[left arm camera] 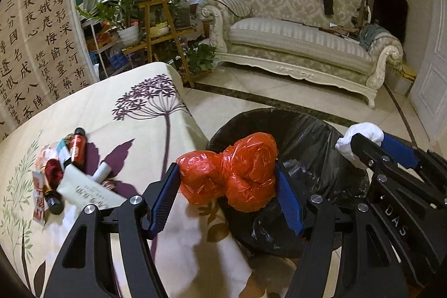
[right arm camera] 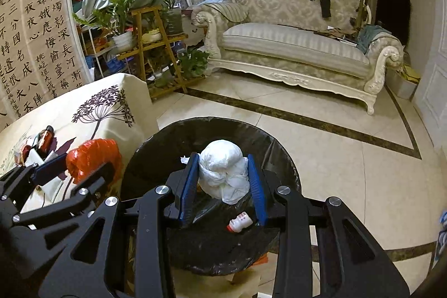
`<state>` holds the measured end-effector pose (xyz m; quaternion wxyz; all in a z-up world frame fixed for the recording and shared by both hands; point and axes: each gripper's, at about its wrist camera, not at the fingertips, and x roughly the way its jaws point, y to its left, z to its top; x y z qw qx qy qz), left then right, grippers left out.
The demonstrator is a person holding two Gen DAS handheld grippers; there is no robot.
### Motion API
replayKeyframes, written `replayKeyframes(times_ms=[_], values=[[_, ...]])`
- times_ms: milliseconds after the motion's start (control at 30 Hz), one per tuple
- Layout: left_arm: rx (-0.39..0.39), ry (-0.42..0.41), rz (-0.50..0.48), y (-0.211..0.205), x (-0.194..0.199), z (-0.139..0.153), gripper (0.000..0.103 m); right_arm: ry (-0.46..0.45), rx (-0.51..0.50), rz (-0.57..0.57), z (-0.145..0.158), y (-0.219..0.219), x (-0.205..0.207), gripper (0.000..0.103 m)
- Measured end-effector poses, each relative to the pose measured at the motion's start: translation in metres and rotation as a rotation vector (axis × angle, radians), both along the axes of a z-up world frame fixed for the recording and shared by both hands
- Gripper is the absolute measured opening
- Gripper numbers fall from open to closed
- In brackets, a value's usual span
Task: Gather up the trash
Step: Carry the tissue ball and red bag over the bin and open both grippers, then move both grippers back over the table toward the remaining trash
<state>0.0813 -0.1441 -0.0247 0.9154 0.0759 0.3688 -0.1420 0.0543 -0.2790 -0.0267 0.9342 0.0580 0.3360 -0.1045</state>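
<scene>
My left gripper (left arm camera: pixel 226 175) is shut on a crumpled red plastic bag (left arm camera: pixel 234 172), held over the table's corner and the near rim of the black-lined bin (left arm camera: pixel 315 136). In the right wrist view, my right gripper (right arm camera: pixel 223 172) is shut on a white crumpled wad (right arm camera: pixel 223 172) directly above the open bin (right arm camera: pixel 156 147). A small white bottle (right arm camera: pixel 240 222) lies inside the bin. The red bag (right arm camera: pixel 92 159) and left gripper show at the left there; the white wad (left arm camera: pixel 361 137) and right gripper show at the right in the left wrist view.
A table with a floral cloth (left arm camera: pixel 111 108) bears a heap of leftover items (left arm camera: pixel 64 166): a red can, dark bottles, paper. Beyond lie a tiled floor (right arm camera: pixel 335 144), a cream sofa (right arm camera: pixel 293 41), a wooden plant stand (right arm camera: pixel 156 46) and a calligraphy screen (left arm camera: pixel 36 32).
</scene>
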Motion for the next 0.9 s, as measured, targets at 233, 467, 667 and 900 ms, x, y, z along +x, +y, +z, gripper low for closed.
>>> replayKeyframes(times_ms=[233, 467, 667, 900], values=[[0.011, 0.020, 0.007, -0.005, 0.010, -0.003, 0.067, 0.018, 0.016, -0.012, -0.009, -0.009, 0.009, 0.036], [-0.003, 0.037, 0.019, -0.003, 0.014, -0.003, 0.077, 0.010, 0.014, -0.034, -0.008, -0.011, 0.008, 0.048], [-0.001, 0.025, 0.021, -0.002, 0.013, 0.000, 0.079, -0.001, 0.009, -0.051, -0.004, -0.014, 0.004, 0.048], [-0.010, 0.017, 0.044, 0.007, 0.009, 0.006, 0.079, -0.005, 0.003, -0.052, -0.001, -0.015, 0.000, 0.049]])
